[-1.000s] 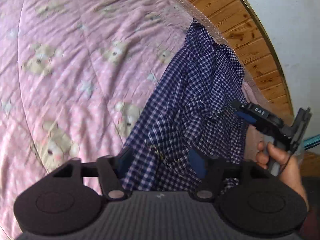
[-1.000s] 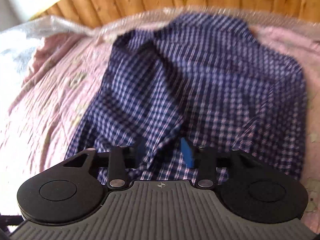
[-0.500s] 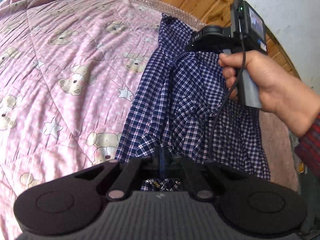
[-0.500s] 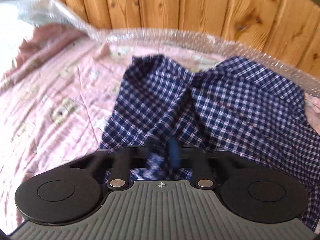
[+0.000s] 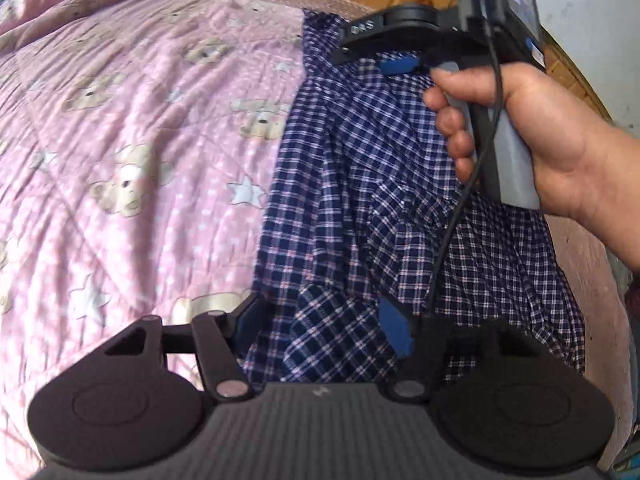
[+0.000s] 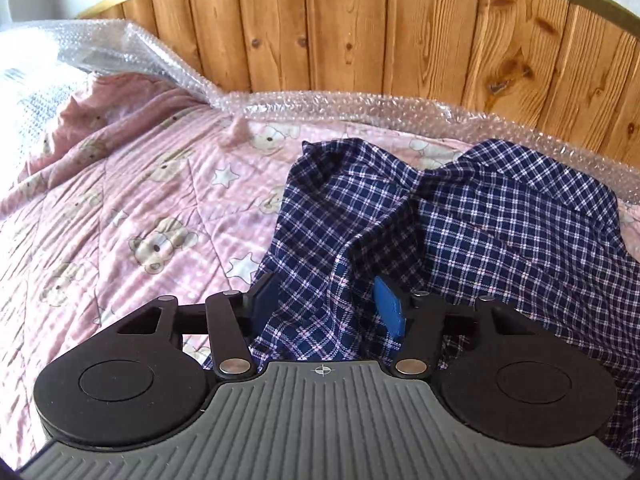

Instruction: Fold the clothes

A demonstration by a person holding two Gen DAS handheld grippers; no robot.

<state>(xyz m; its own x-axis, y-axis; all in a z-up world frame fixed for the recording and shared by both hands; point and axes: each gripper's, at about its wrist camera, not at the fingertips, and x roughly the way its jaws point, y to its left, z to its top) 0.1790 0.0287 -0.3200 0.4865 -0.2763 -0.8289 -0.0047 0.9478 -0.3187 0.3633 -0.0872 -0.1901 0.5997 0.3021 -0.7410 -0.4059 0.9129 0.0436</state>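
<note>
Pink teddy-bear quilt (image 5: 132, 152) fills the area left of the left gripper (image 5: 322, 326). Left gripper's 2 blue-padded fingers spread apart, a fold of the navy checked shirt (image 5: 360, 208) lying loose between them, not pinched. Shirt stretches ahead and to the right of the claw, rumpled on the quilt. Ahead-right, a hand (image 5: 532, 136) holds the right gripper (image 5: 396, 65) above the shirt's far end. Right wrist view: right gripper's (image 6: 328, 302) fingers also apart, a raised shirt ridge standing between them. Quilt left of it, bubble wrap (image 6: 320, 104) ahead, wooden headboard (image 6: 360, 28) behind that.
</note>
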